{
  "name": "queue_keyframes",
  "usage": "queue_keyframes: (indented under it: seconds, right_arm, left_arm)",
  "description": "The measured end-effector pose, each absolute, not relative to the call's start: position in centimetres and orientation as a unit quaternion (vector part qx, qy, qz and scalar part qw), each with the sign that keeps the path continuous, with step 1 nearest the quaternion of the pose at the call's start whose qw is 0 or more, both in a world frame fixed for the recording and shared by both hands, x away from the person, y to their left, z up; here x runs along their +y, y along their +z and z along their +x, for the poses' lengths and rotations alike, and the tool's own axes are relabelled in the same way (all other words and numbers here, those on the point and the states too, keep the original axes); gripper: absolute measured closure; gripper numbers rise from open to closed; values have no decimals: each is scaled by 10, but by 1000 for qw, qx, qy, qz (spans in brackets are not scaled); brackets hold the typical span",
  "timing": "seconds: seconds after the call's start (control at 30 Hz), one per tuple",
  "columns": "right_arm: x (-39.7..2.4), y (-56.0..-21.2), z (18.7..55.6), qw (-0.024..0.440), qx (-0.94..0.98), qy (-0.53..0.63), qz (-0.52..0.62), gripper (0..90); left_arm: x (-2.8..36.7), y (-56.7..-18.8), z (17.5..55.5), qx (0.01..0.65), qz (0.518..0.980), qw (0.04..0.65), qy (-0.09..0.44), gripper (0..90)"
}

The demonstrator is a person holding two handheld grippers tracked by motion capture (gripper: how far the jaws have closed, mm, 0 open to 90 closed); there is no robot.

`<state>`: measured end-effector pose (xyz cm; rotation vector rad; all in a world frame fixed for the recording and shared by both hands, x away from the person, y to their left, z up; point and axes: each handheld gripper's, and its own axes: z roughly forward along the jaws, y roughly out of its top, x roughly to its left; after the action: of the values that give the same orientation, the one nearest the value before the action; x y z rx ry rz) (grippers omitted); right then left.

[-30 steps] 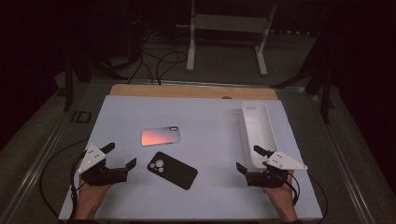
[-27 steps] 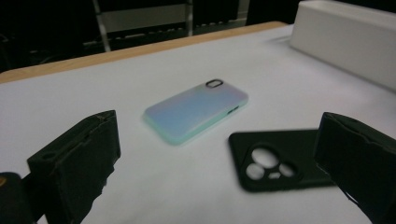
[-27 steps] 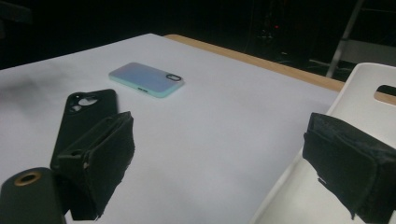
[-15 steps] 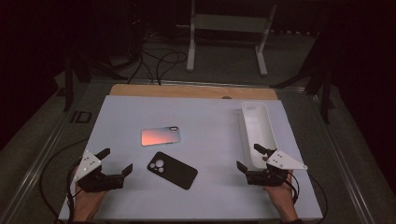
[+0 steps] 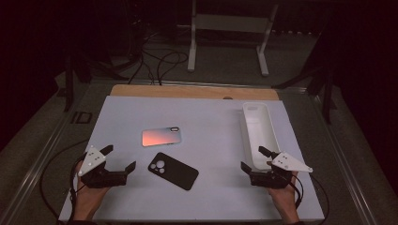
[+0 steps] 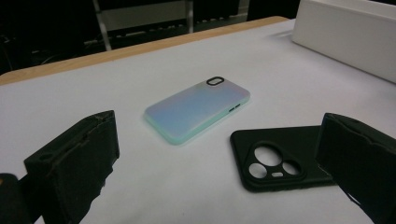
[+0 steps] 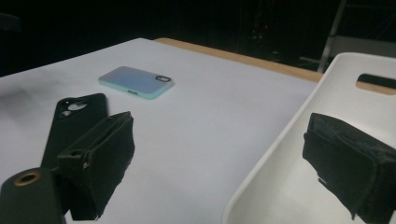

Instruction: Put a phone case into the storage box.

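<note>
Black case: the matte black soft phone case with a round-lens camera cut-out point(image 5: 173, 170) lies flat, near the front edge of the worktop and left of its middle, touching nothing
Pastel case: the glossy pink-to-blue phone case with a mint rim point(image 5: 162, 137) lies flat just behind the black one, apart from it
White tray: the long white plastic tray point(image 5: 259, 133) runs along the right edge of the worktop; it looks empty, though its far end is dim
Left gripper: the left gripper point(image 5: 118, 161), jaws spread wide and holding nothing, sits by the front left corner, aimed at the black case
Right gripper: the right gripper point(image 5: 251, 159), jaws spread and empty, is at the tray's near end, one jaw over the tray's inside
Risk, thin cases: both lie flat, so jaws closing from above could skid off or push a case along
Risk, tray: the right jaw could catch the rim and shove the tray
Count: two phone cases, one tray, two grippers
</note>
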<state>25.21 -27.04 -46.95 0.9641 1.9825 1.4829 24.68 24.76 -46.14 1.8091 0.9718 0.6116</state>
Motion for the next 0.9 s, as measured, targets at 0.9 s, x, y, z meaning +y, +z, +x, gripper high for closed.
queue_keyframes:
  seconds: [0.9]
  right_arm:
    - [-273,-468,248,231,722,553,345,90]
  left_arm:
    - [228,-451,332,369,789,437,224,0]
